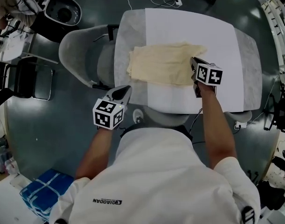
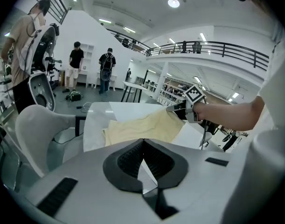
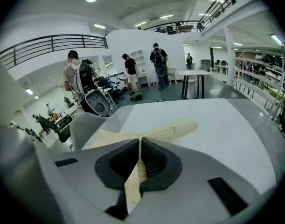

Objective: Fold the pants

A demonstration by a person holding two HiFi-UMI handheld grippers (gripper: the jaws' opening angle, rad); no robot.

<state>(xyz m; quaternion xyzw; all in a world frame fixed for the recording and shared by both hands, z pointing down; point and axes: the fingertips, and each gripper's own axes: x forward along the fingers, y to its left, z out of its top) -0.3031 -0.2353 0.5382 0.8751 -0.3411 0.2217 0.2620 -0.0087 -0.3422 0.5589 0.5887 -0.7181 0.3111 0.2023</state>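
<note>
Now | right gripper [image 1: 194,62] pinching soft cream pants [image 1: 163,63] | left gripper [image 1: 125,89] clenched, empty

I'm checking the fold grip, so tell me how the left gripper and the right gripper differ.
The right gripper pinches the cream pants between its jaws; the left gripper is shut on nothing. The right gripper is at the pants' right end over the table; the left gripper sits at the table's near edge, clear of the pants. Both have jaws together.
</note>
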